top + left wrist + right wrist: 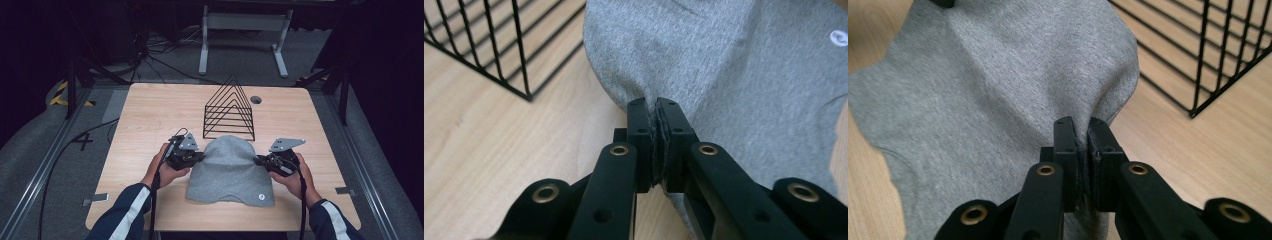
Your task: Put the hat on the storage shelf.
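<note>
A grey beanie (229,170) lies flat on the wooden table (150,115), directly in front of a black wire rack (229,111). The left tongs (198,157) are clamped on the beanie's left edge; the right tongs (259,160) are clamped on its right edge. In each gripper view, the jaws stand together with grey fabric pinched between them. A small white label (261,197) sits near the hem.

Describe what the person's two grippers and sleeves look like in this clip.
Both the left gripper and right gripper are black, with two flat jaws on arms fitted with brass-coloured rivets. Each carries a grey three-cornered plate on top and trails a black cable toward the person. The sleeves are dark navy with a white stripe.
</note>
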Available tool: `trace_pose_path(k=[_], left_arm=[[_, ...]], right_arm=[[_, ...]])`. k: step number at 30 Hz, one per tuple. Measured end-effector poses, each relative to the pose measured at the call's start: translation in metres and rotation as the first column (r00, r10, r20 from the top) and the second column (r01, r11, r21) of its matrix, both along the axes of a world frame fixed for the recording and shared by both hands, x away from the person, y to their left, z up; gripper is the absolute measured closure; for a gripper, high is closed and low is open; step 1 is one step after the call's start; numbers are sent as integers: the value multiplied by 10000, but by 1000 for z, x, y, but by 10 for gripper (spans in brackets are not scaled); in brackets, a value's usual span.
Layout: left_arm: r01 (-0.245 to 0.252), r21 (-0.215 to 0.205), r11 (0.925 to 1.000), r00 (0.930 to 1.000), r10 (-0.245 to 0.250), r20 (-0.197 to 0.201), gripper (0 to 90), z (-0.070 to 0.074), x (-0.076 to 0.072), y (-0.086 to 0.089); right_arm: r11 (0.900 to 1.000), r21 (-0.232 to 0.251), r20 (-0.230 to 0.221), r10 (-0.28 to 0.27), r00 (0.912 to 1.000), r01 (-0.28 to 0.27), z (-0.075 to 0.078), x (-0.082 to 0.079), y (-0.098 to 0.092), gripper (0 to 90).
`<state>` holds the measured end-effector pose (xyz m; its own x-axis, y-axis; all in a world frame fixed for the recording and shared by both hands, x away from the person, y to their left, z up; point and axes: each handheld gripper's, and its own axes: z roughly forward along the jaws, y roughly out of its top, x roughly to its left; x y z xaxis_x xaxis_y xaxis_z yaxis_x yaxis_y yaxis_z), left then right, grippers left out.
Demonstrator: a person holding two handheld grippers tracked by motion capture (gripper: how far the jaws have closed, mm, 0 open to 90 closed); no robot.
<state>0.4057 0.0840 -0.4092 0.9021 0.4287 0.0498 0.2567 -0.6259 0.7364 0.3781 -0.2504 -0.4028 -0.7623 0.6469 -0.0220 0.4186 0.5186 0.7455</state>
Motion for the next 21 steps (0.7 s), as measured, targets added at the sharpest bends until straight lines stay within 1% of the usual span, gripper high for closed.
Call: trace_pose_path(k=[3, 4, 5, 8, 9, 10, 11, 12, 13, 14, 15, 16, 17, 18, 21], left_arm=[[81, 47, 10000, 9994, -82, 341, 860, 11, -2, -2], [81, 47, 10000, 9994, -82, 341, 860, 11, -2, -2], [134, 90, 9999, 9989, -138, 458, 860, 16, -1, -2], [34, -122, 9999, 9976, -26, 693, 860, 27, 1, -2], [51, -155, 9999, 9972, -40, 750, 860, 32, 2, -2], [30, -260, 9997, 9967, -9, 815, 860, 36, 3, -2], [81, -291, 9995, 9962, -55, 873, 860, 43, 5, -2], [118, -277, 9995, 9951, -91, 986, 860, 49, 6, -3], [117, -334, 9994, 9946, -82, 1039, 861, 52, 7, -3], [149, -323, 9994, 9936, -112, 1128, 861, 58, 8, -4], [149, -323, 9994, 9936, -112, 1128, 860, 58, 8, -4], [191, -355, 9992, 9919, -145, 1263, 861, 67, 9, -4], [206, -451, 9988, 9912, -145, 1319, 861, 72, 11, -4], [206, -451, 9988, 9912, -145, 1319, 861, 72, 11, -4], [195, -519, 9985, 9877, -112, 1557, 861, 90, 14, -4]], right_arm=[[10000, 8, 225, 2, 9997, -3, 9, 0, -1, 848], [10000, 8, 225, 2, 9997, -3, 9, 0, -1, 848], [10000, 23, 298, 30, 9996, -31, 12, 0, -2, 848], [10000, -21, 531, 65, 9986, -64, 25, -1, -3, 849], [10000, -20, 690, 41, 9976, -39, 33, -1, -3, 850], [10000, -20, 690, 41, 9976, -39, 33, -1, -3, 850], [10000, -13, 749, 13, 9972, -12, 37, -1, -4, 850], [10000, -28, 873, -24, 9962, 26, 44, 0, -4, 850], [10000, -24, 953, -20, 9954, 22, 49, 0, -4, 850], [10000, -20, 991, -33, 9951, 35, 53, 0, -4, 850], [10000, -20, 991, -33, 9951, 35, 53, 0, -4, 850], [10000, -10, 1198, -49, 9928, 51, 62, 1, -5, 850], [10000, 34, 1308, -57, 9914, 53, 67, 1, -6, 850], [10000, 34, 1308, -57, 9914, 53, 67, 1, -6, 850], [9999, 115, 1549, -102, 9879, 85, 81, 3, -7, 851]])
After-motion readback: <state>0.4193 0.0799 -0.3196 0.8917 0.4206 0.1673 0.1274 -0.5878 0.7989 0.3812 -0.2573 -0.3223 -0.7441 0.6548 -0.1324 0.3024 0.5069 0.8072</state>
